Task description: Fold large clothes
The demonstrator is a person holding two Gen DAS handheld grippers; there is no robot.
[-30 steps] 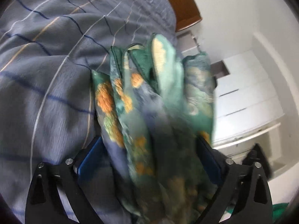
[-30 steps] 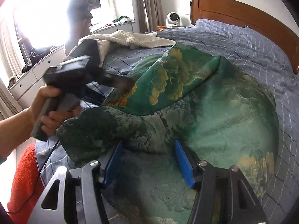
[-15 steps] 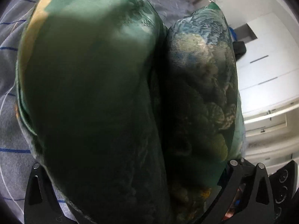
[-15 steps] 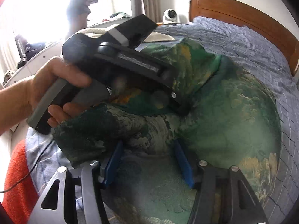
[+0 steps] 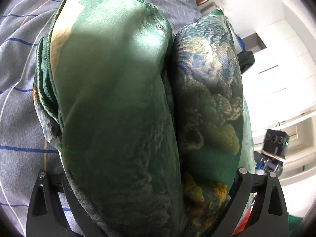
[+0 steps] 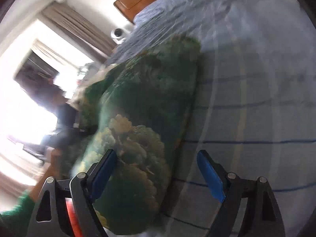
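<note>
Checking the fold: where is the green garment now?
Green garment is bunched between the left gripper's fingers, above the checked bedspread; in the right wrist view it lies left of centre.

Bare bedspread (image 6: 256,102) lies open beside the bunched green garment (image 6: 142,106), which blocks the other side.

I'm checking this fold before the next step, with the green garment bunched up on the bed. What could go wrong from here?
1. The garment is bunched thickly in the left hand-held gripper; the slick folds may slip or crease unevenly.
2. The right hand-held gripper is opening with no pad pressing the cloth, so that side may slump on the bedspread and undo the fold.
</note>
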